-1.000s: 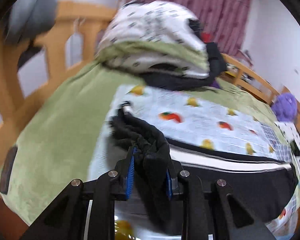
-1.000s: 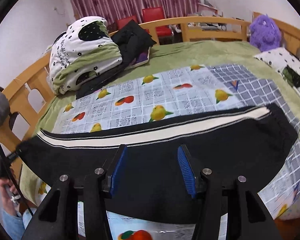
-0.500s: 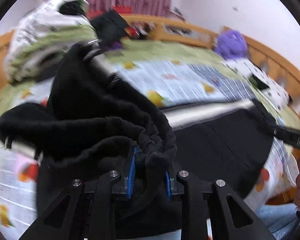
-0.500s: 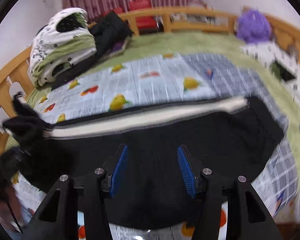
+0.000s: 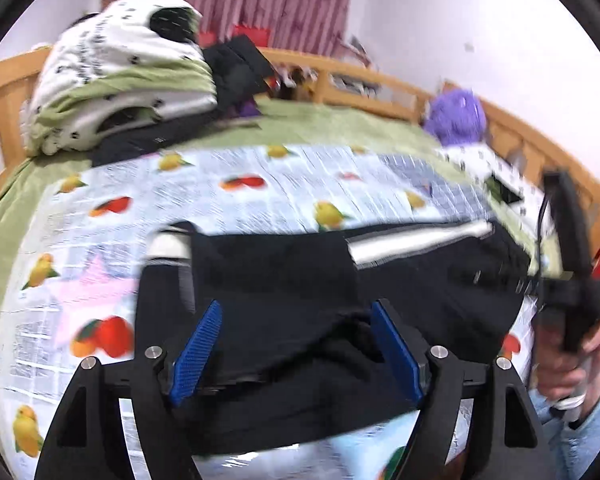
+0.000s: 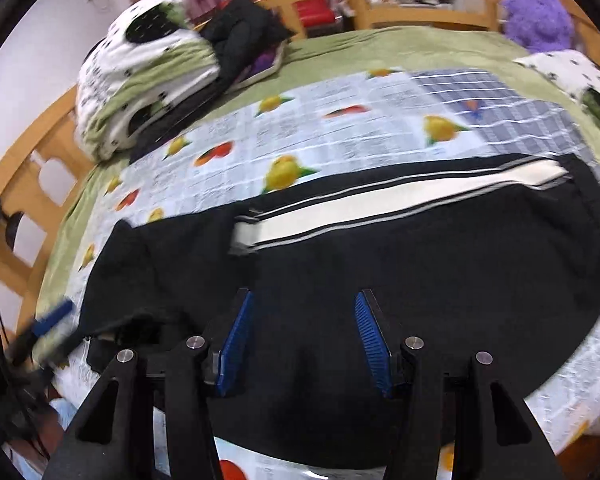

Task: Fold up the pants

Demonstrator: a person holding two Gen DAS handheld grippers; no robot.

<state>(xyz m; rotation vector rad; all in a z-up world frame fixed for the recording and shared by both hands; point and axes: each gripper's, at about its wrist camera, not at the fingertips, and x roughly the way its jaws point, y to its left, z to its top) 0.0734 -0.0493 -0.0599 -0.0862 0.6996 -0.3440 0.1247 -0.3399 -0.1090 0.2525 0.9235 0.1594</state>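
Note:
Black pants (image 5: 284, 280) with a white side stripe (image 6: 380, 204) lie across the fruit-print sheet, their left end folded over onto the middle. My left gripper (image 5: 296, 312) hovers low over that folded end. Its jaws are opening, and the blue pads stand apart from the black cloth bunched between them. My right gripper (image 6: 303, 298) is open just above the near half of the pants (image 6: 440, 264), nothing between its pads. In the left wrist view a hand holds the right gripper (image 5: 568, 264) at the far right.
A fruit-print sheet (image 6: 340, 128) covers a green bedspread (image 6: 380, 48). A heap of folded bedding (image 6: 148, 68) and dark clothes (image 6: 244, 36) sits at the back left. A purple plush toy (image 6: 538, 16) and a spotted pillow (image 6: 572, 72) lie right, inside the wooden bed rail (image 6: 400, 0).
My left gripper carried the bunched pant end rightwards over the rest of the pants, then opened and let it drop. The right gripper sank closer to the cloth.

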